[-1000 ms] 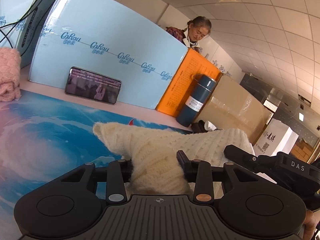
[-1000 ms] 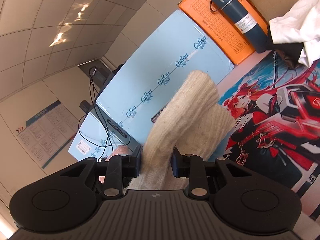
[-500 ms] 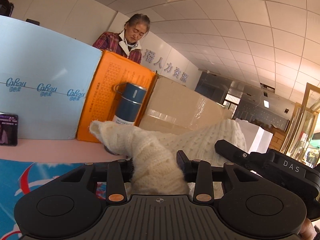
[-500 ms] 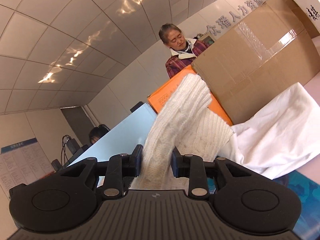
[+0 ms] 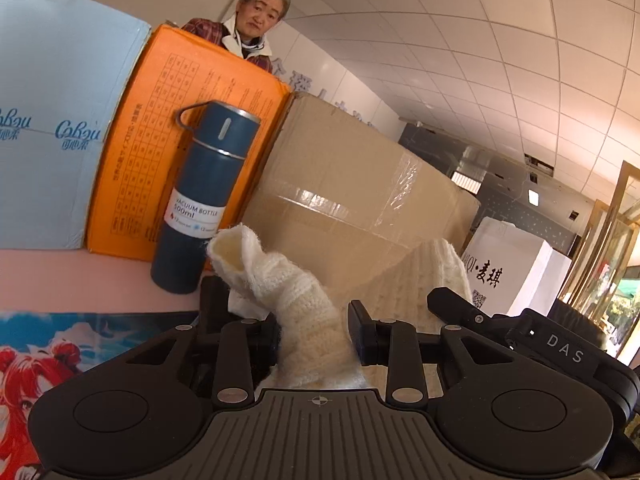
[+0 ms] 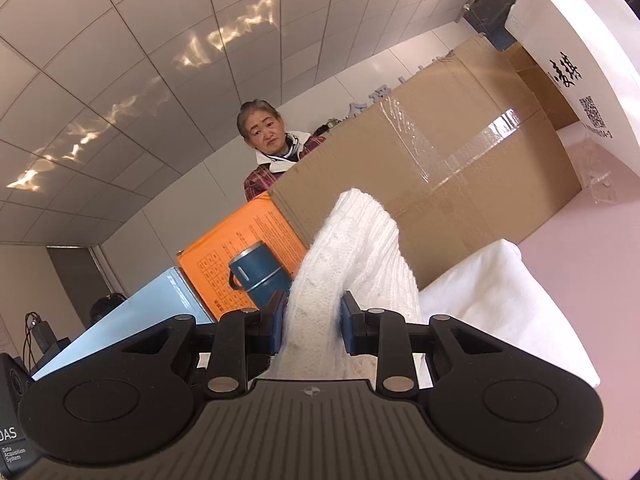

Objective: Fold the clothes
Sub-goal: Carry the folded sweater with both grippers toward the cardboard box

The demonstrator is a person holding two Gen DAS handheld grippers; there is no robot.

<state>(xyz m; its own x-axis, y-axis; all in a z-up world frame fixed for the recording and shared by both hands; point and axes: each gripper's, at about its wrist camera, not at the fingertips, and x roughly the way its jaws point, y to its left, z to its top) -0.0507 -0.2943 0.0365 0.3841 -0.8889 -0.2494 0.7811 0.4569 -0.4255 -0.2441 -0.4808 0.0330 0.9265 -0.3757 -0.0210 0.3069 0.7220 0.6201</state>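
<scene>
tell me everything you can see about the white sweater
The sweater is cream-white chunky knit, cabled and ribbed, soft and a bit fuzzy. Both grippers hold it up: the left gripper has its jaws shut on a sleeve whose open cuff points up and left in front of the bottle, and the right gripper pinches a bunched ribbed part that arches above its jaws. The rest is hidden below the grippers.

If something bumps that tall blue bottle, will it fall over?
Probably yes. The blue bottle is tall and narrow and stands upright on a small base, so a push near its top would likely tip it. Being round, it might then roll. The orange box right behind could stop a backward fall.
</scene>
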